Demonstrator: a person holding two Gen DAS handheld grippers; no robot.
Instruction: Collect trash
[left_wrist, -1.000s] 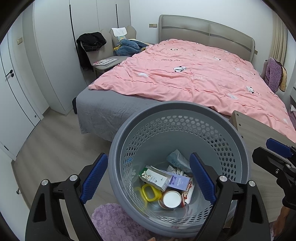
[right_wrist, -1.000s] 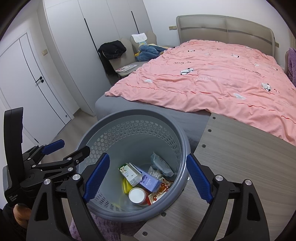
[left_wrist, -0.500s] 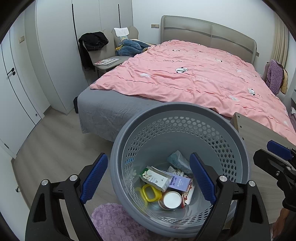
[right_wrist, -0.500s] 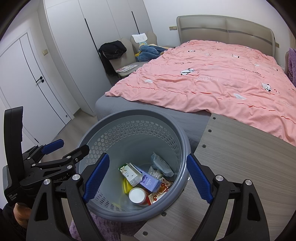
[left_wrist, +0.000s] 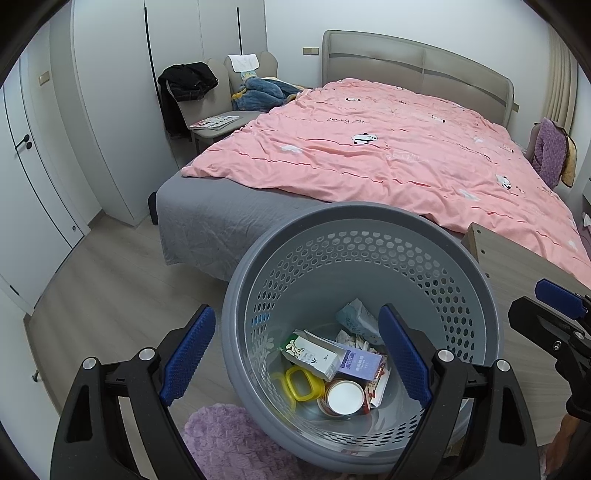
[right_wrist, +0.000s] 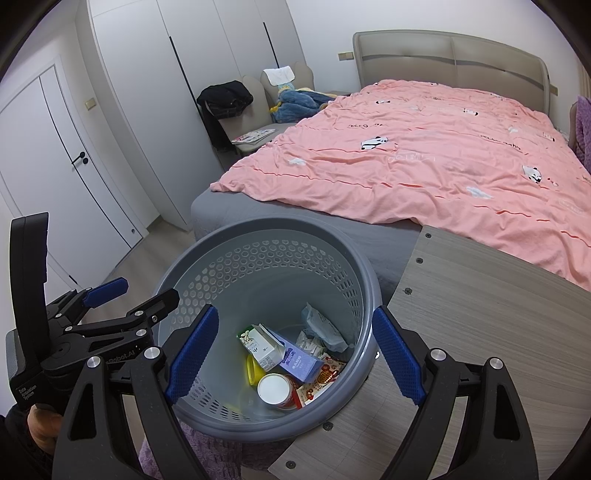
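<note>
Left wrist view: the left gripper hangs above a grey perforated basket, its blue-padded jaws spread wide with nothing between them. The basket stands on the floor, hard against the left edge of a wooden tabletop, likely so that litter can be dropped straight in from the tabletop. The collected trash lies at the bottom: a small white and green carton, a purple box, a yellow plastic ring, a round cup with a white lid and a crumpled pale packet. A fuzzy purple rug lies under the near side of the basket. Beyond it is a bed with a pink quilt. The right gripper shows at the right edge, over the tabletop.

Right wrist view: the right gripper also has its jaws parted and empty, pointing down into the same basket. The trash is visible between its fingers: the carton, the purple box, the lidded cup and a red printed wrapper. The visible stretch of the tabletop carries nothing. The left gripper sits at the left, held by a hand near the lower left corner.

Both grippers seem to be poised empty over the basket because the collecting looks about finished.
</note>
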